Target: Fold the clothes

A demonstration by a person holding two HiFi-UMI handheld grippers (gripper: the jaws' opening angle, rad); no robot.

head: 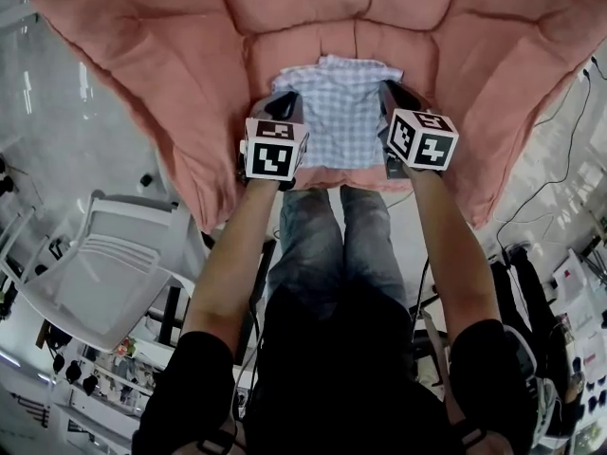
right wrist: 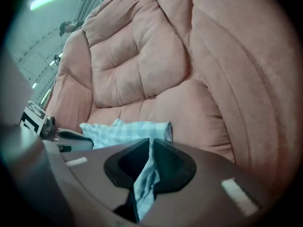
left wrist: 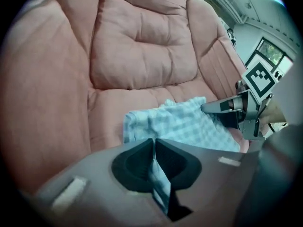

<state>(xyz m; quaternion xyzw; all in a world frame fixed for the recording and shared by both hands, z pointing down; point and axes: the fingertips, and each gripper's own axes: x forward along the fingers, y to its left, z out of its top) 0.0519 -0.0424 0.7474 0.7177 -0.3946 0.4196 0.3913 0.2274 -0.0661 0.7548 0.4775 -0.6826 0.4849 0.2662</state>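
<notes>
We are looking at a checked garment (head: 337, 112) of thin woven cloth, pale blue and white, matt and softly creased. It is lying on a large cushion (head: 285, 17) of salmon-pink fabric that is showing a brushed, suede-like nap, quilted into puffy panels with deep seams. The left claw (left wrist: 154, 148) and the right claw (right wrist: 151, 148) are appearing as smooth, matt grey-brown hard plastic, their pads (left wrist: 132, 164) looking matt black. Below, we are seeing the person's jeans (head: 327, 245) in faded blue denim, and a chair (head: 104, 273) of smooth white plastic that is giving off a faint sheen.
</notes>
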